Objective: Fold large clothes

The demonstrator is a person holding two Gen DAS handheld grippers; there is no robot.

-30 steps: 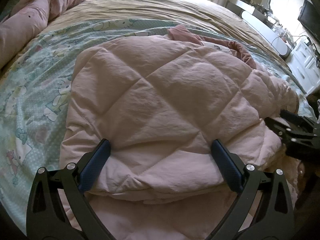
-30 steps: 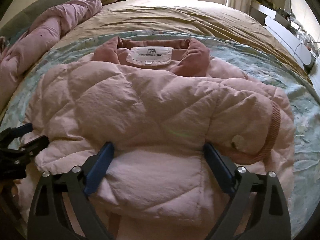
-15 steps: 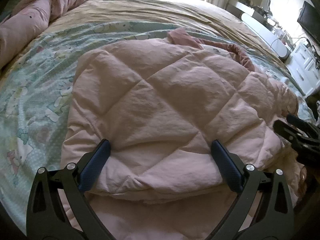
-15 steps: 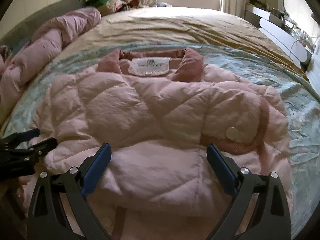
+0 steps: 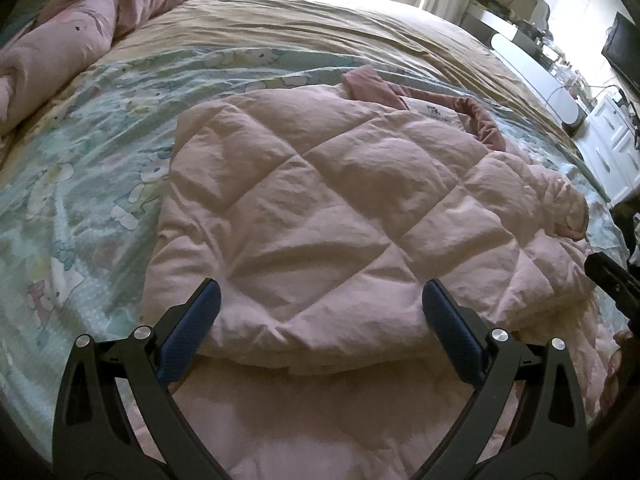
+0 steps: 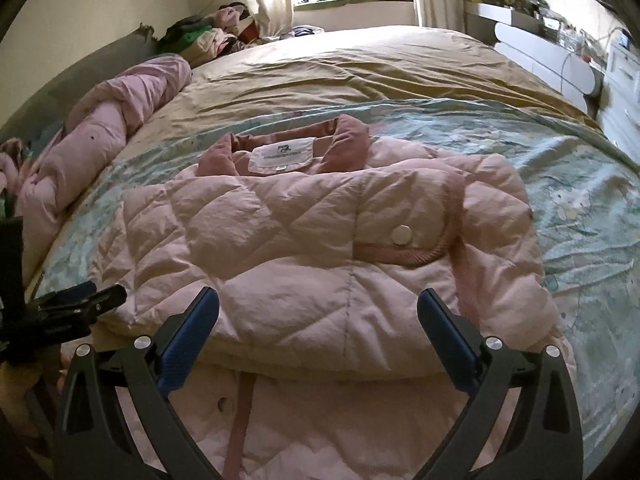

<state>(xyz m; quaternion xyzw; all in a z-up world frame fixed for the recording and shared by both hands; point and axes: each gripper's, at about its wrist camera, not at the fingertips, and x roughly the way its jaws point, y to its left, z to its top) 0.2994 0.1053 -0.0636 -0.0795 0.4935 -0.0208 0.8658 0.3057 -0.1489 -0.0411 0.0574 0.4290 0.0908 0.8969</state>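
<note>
A pale pink quilted jacket (image 5: pixel 320 216) lies on the bed with its sleeves folded across its body, collar and white label (image 6: pixel 282 154) at the far end. A folded sleeve with a ribbed cuff and snap button (image 6: pixel 402 235) rests on top at the right. My left gripper (image 5: pixel 318 300) hovers open just above the near left part of the jacket, nothing between its fingers. My right gripper (image 6: pixel 318 304) stands open over the near right part, likewise holding nothing. Each gripper shows at the edge of the other's view: the left gripper (image 6: pixel 80 304), the right gripper (image 5: pixel 612 280).
The jacket lies on a light green cartoon-print sheet (image 5: pixel 80 152) over a tan bedspread (image 6: pixel 360 76). A rolled pink duvet (image 6: pixel 100 136) runs along the left side. Piled clothes (image 6: pixel 208 36) sit at the headboard. White furniture (image 6: pixel 552 64) lines the right wall.
Both grippers have lifted and pulled back a little from the jacket; more of the room and the collar shows. The jacket itself has stayed as folded.
</note>
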